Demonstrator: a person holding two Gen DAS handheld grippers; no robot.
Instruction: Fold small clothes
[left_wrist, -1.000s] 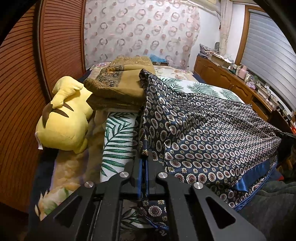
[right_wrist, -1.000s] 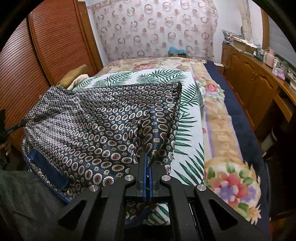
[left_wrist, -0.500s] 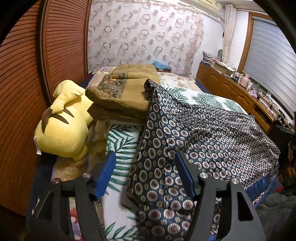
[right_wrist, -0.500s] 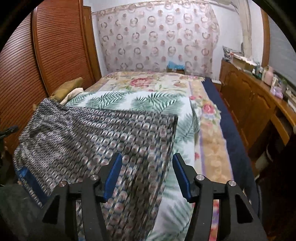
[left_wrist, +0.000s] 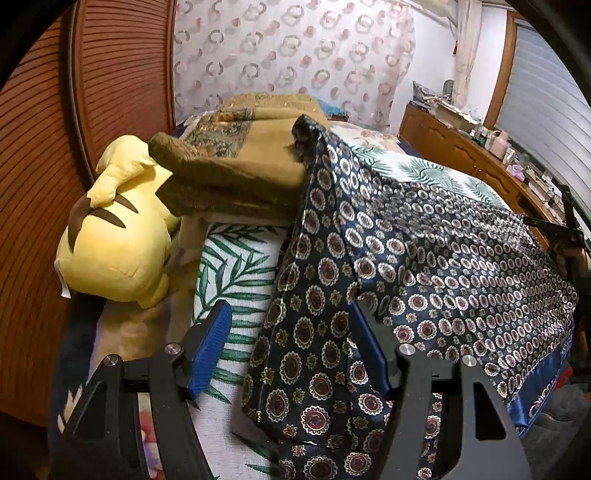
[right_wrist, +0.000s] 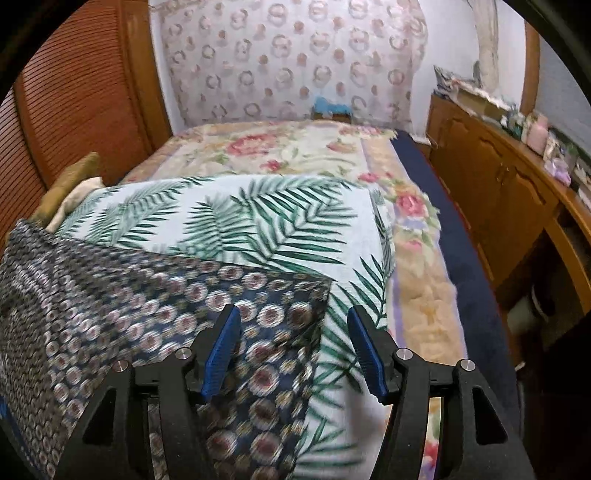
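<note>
A navy cloth (left_wrist: 443, 258) with a round medallion print and a blue satin hem lies spread on a palm-leaf sheet (left_wrist: 236, 266) on the bed. Its far corner rests against a folded brown blanket (left_wrist: 240, 166). My left gripper (left_wrist: 288, 310) stands open just above the cloth's near left edge; the blue pads (left_wrist: 210, 347) do not press it. In the right wrist view the cloth (right_wrist: 147, 306) is blurred, and its far right corner lies under my right gripper (right_wrist: 293, 312). The right jaws are opening, with cloth below the gap but not pinched.
A yellow plush toy (left_wrist: 114, 240) lies at the left beside the blanket, against a slatted wooden wardrobe (left_wrist: 37, 147). A floral bedspread (right_wrist: 417, 295) runs along the bed's right side. Wooden cabinets (right_wrist: 498, 192) with clutter on top line the right wall.
Both grippers were shut on the cloth's edge a second ago and have let it go. The cloth has dropped flat on the bed. The right gripper has swung right, blurring its view.
</note>
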